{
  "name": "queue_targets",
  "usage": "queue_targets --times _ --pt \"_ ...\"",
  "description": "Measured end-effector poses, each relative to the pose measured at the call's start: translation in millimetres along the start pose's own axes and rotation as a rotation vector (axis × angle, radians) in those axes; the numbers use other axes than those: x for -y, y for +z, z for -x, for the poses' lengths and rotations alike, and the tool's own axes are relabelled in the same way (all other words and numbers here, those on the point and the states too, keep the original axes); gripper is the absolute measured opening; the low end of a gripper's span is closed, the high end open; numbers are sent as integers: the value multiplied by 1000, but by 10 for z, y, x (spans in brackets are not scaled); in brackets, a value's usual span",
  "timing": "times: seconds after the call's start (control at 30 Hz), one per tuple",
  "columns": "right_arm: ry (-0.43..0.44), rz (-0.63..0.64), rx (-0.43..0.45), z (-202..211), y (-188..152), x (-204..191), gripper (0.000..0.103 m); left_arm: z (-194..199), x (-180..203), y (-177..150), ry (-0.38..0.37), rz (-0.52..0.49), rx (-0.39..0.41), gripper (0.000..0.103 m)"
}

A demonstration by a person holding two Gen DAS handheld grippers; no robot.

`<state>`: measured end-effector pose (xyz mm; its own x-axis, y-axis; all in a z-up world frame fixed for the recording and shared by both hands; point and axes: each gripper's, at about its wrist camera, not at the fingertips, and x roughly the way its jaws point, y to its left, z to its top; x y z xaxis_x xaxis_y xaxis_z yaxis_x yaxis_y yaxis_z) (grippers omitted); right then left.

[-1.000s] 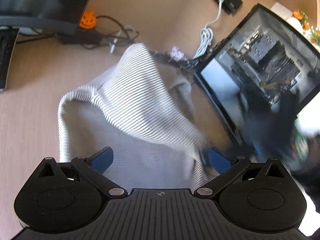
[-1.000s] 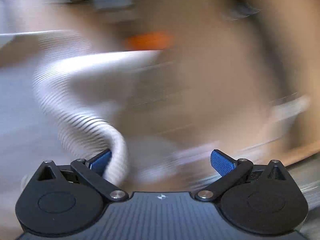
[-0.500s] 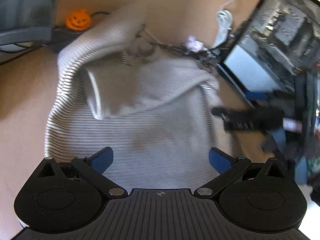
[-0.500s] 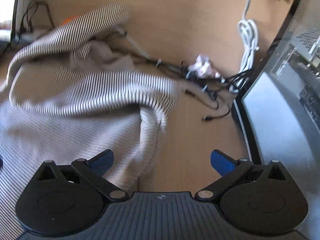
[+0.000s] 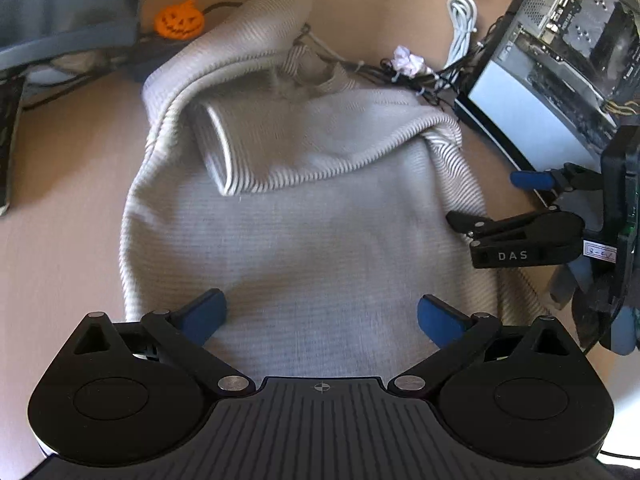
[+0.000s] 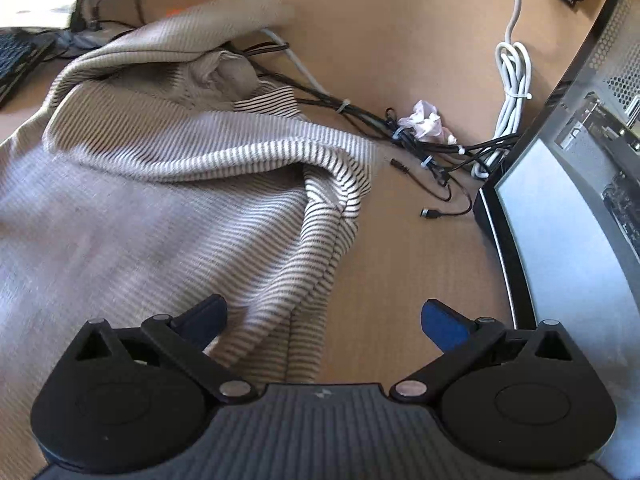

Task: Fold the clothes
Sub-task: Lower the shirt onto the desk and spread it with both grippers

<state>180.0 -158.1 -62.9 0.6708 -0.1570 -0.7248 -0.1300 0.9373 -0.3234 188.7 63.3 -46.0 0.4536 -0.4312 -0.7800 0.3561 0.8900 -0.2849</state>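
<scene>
Since a second ago the sleeve [image 5: 256,148] has landed across the striped sweater [image 5: 320,264], which lies on the desk [image 6: 400,60]; my left tongs [image 5: 320,316] and right tongs [image 6: 324,316] both hang spread, gripping nothing, over its near part and right edge, probably to let the fold settle.

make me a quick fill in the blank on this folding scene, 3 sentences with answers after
1. The striped sweater lies on a ____ desk.
2. Behind the sweater, next to the dark cables, sits a small orange ____ toy.
3. Both the left hand-held gripper and the right hand-held gripper have their jaws ____, holding nothing.

Missing words: wooden; pumpkin; open
</scene>
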Motion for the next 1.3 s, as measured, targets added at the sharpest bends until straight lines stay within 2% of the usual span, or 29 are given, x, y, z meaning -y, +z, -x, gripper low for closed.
queue_targets --times 0.13,0.3,0.4,0.47,0.7,0.8,0.93,1.03,1.1,1.17,1.3 --pt "54 28 -24 269 -218 16 103 206 33 -239 -14 19 -66 103" --pt "121 103 -50 639 -569 -31 103 432 20 -475 -100 30 -175 103" --pt "125 153 -63 740 -564 -70 103 475 3 -485 -117 31 -192 103" --pt "138 106 -33 813 -473 -64 103 486 -6 -419 -92 23 -172 103" --pt "154 101 0 797 -415 -317 103 577 91 14 210 -129 78 103" --pt "154 118 11 775 -432 -435 103 423 200 217 291 -213 126 103" --pt "153 130 26 772 -457 -448 103 52 392 452 446 -368 159 103" --pt "171 119 21 761 -443 -399 103 -353 442 514 546 -509 100 103" --pt "180 126 22 764 -437 -374 103 -545 408 500 610 -563 89 103" --pt "191 131 25 766 -438 -351 103 -554 363 506 708 -570 145 103" --pt "217 128 19 740 -436 -312 103 -149 93 542 823 -409 250 103"
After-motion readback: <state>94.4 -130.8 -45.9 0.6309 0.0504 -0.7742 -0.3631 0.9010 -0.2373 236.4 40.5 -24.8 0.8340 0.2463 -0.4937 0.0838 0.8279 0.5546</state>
